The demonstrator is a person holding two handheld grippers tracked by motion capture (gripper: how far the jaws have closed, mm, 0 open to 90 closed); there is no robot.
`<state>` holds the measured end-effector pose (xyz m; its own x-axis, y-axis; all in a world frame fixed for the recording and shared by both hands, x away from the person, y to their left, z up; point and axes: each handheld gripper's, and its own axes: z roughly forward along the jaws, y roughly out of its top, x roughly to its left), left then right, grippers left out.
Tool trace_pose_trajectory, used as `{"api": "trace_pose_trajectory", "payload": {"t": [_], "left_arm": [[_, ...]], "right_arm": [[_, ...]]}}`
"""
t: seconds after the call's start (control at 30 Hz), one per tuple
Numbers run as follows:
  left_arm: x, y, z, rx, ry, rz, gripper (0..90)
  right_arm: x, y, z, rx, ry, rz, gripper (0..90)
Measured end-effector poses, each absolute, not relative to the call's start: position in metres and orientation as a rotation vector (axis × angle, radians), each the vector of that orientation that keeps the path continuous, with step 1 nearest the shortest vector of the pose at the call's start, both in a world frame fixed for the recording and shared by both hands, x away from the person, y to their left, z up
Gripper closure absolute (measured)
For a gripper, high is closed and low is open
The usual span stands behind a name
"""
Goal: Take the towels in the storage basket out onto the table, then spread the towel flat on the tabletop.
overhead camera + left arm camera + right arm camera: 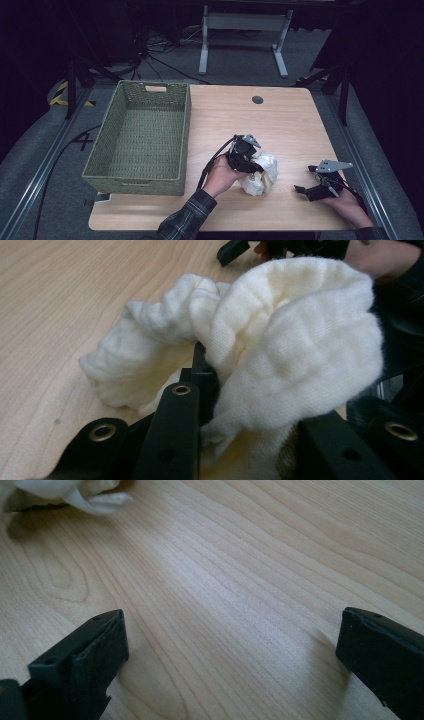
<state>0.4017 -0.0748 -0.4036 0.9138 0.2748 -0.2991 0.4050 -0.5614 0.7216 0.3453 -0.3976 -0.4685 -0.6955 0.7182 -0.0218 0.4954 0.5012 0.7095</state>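
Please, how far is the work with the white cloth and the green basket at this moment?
Done: nothing yet; the green basket holds nothing. In hand: the left gripper is closed on the crumpled white cloth, which still lies on the table to the right of the basket. The right gripper rests open on the wood, apart from the cloth. Left, probably: lifting the cloth into the basket.
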Motion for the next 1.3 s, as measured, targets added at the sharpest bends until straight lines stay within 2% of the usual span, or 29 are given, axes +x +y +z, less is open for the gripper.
{"api": "trace_pose_trajectory", "payload": {"t": [0.37,0.43,0.47,0.67,0.77,0.97,1.07,1.3], "left_arm": [[0.403,-0.085,-0.442,2.322,0.491,-0.171,75.5],[0.403,-0.086,-0.444,2.332,0.485,-0.162,67.3],[0.403,-0.086,-0.445,2.335,0.479,-0.161,67.3],[0.396,-0.076,-0.431,2.283,0.501,-0.119,36.1],[0.391,-0.068,-0.425,2.272,0.507,-0.101,28.3],[0.381,-0.048,-0.423,2.244,0.528,-0.072,26.2],[0.376,-0.037,-0.425,2.229,0.545,-0.052,26.4],[0.362,-0.023,-0.438,2.24,0.608,-0.029,26.9]], "right_arm": [[0.346,-0.397,-0.468,1.013,2.436,0.999,0.3],[0.346,-0.397,-0.469,1.014,2.434,0.998,0.4],[0.346,-0.397,-0.469,1.014,2.434,0.998,0.4],[0.346,-0.397,-0.468,1.015,2.433,0.998,0.6],[0.345,-0.397,-0.468,1.012,2.434,1.002,1.5],[0.344,-0.4,-0.468,1.007,2.436,1.017,4.1],[0.344,-0.402,-0.465,1.02,2.453,1.049,10.1],[0.34,-0.401,-0.456,0.971,2.456,1.136,15.2]]}}
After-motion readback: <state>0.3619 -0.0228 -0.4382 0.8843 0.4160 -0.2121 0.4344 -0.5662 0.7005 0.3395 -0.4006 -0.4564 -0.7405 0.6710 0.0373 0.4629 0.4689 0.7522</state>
